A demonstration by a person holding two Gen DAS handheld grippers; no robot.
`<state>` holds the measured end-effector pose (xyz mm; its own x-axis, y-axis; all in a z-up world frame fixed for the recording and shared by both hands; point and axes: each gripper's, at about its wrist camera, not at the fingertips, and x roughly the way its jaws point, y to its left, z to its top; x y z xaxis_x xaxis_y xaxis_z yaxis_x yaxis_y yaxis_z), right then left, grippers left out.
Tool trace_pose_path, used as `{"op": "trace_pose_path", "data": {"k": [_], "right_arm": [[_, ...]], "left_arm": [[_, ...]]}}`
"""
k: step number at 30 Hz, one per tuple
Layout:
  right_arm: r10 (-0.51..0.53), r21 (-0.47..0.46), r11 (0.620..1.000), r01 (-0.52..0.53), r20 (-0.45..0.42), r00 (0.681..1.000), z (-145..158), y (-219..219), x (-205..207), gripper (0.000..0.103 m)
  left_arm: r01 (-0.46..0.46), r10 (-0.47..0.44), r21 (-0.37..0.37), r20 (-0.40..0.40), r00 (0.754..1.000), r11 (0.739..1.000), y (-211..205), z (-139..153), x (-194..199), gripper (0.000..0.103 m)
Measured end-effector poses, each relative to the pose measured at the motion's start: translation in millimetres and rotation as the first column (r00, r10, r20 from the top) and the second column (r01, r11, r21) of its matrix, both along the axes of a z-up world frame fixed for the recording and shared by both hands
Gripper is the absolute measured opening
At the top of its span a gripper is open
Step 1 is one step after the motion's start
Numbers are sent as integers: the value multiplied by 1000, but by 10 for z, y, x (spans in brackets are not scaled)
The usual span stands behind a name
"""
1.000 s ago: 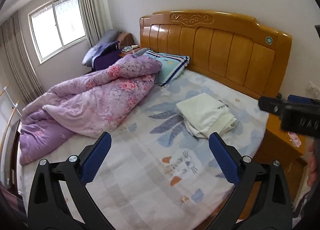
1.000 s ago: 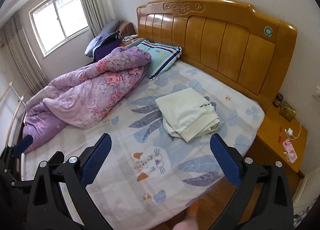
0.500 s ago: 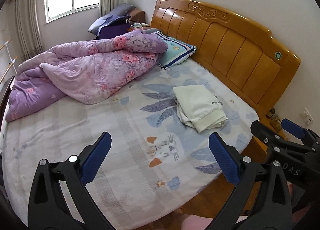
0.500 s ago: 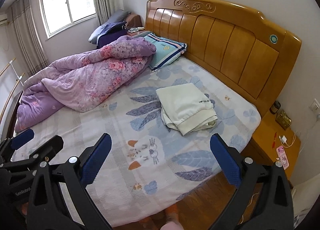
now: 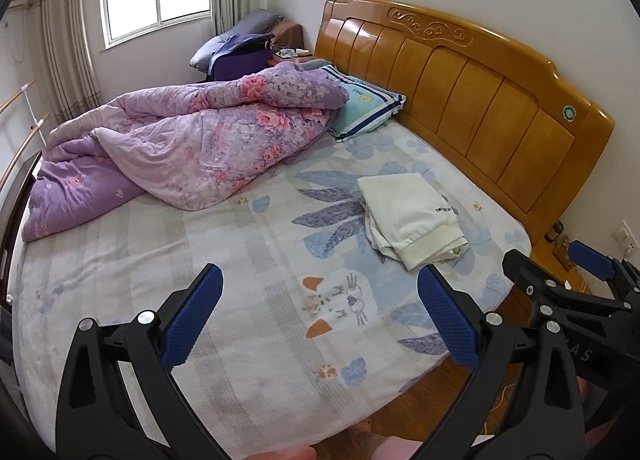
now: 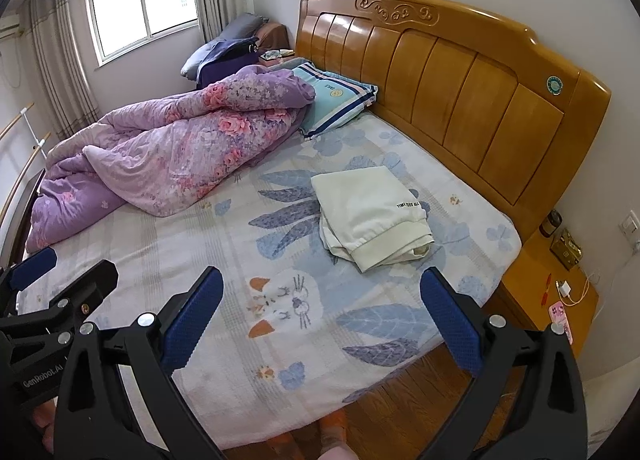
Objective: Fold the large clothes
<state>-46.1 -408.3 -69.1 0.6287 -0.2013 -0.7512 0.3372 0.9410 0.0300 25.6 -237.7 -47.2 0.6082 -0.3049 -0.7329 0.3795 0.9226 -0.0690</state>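
Apparently finished: cream garment (image 6: 370,213) lies folded near headboard (image 6: 460,99). Left gripper (image 5: 320,316) and right gripper (image 6: 320,316) gape wide, empty, well short of garment. Next: fetch another piece.

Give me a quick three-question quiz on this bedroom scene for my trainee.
1. True or false: the white folded garment lies on the bed, held by neither gripper.
2. What lies bunched on the window side of the bed? A) purple quilt B) towel C) coat
3. Fill in: the left gripper and the right gripper both have their jaws ____.

Key: 1 true; 2 A; 3 open
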Motion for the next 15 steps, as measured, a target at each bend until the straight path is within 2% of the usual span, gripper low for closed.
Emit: {"op": "trace_pose_path", "data": {"k": [15], "right_arm": [[6, 16, 1000, -5, -33, 999, -2, -69, -119, 95]], "left_arm": [[-17, 17, 7, -31, 999, 1000, -84, -93, -83, 98]]}}
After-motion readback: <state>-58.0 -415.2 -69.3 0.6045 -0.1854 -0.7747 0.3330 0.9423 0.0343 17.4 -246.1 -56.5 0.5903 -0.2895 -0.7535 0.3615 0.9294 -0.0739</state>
